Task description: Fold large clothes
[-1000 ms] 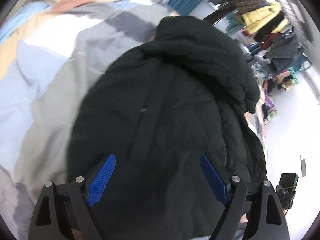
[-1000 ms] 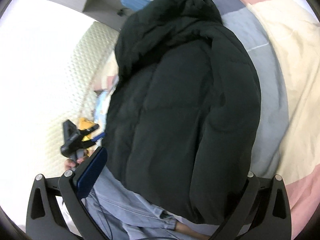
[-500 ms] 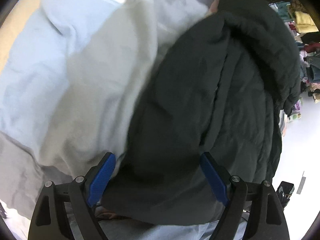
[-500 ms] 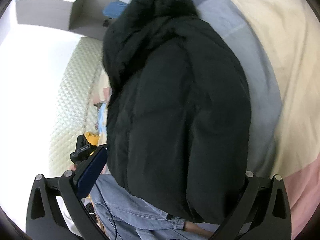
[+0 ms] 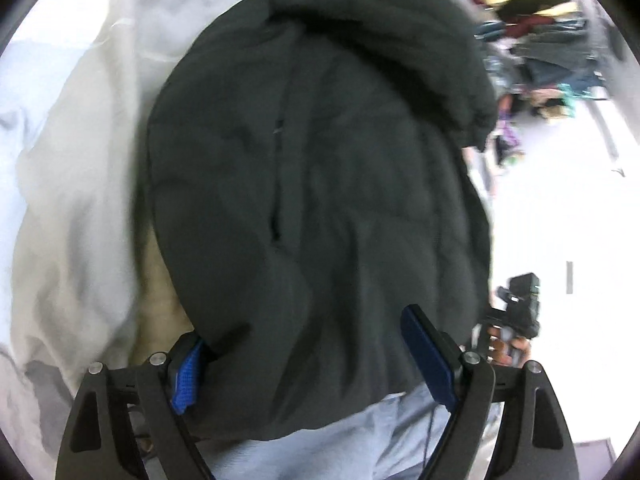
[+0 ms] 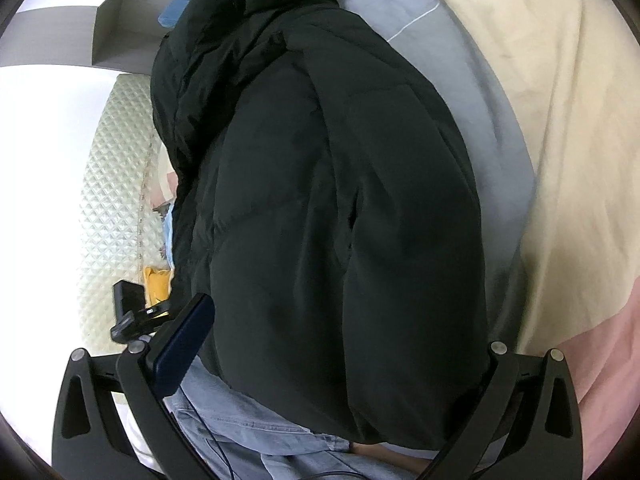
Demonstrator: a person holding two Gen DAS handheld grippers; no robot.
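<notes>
black puffer jacket [image 5: 320, 200] already doubled into a bulky bundle, lying at the bed's near edge on the patchwork duvet [image 6: 560, 140]; final tidy fold likely left. left gripper [image 5: 312, 364] and right gripper [image 6: 340, 360] jaws spread wide, straddling it, pinching nothing. clothes pile [image 5: 540, 20] beyond bed.

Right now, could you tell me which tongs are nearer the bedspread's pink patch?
Right. The right tongs sit beside the pink patch; the left tongs are beyond the black puffer jacket.
</notes>
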